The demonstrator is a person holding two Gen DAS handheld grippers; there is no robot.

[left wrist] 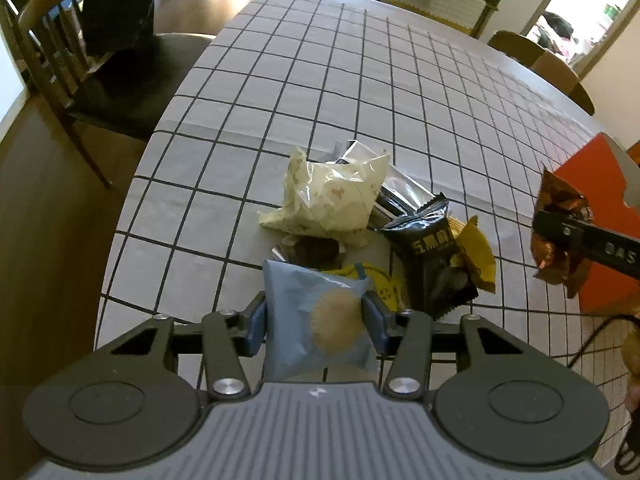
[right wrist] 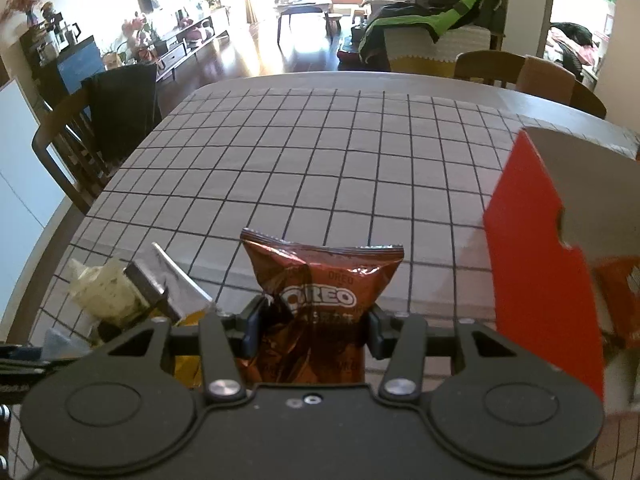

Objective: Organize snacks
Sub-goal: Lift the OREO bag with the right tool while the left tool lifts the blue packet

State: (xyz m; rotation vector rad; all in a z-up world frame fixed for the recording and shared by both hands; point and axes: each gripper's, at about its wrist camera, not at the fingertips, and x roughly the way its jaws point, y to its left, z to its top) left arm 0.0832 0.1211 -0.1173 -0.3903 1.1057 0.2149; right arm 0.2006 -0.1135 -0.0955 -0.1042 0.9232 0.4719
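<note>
Left claw [left wrist: 316,322] is gripping the blue snack pack [left wrist: 316,316] between its pads, above the snack pile [left wrist: 360,216]. Right claw [right wrist: 312,326] is clamping the brown Oreo bag [right wrist: 320,300], beside the red box [right wrist: 540,280]. Grid-cloth tabletop [right wrist: 320,160] is sitting under both, chairs [right wrist: 80,140] ringing it.

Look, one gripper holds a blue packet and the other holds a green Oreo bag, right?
Not quite. The Oreo bag in the right gripper is brown, not green, as the right wrist view shows. The left gripper does hold a blue packet.
</note>
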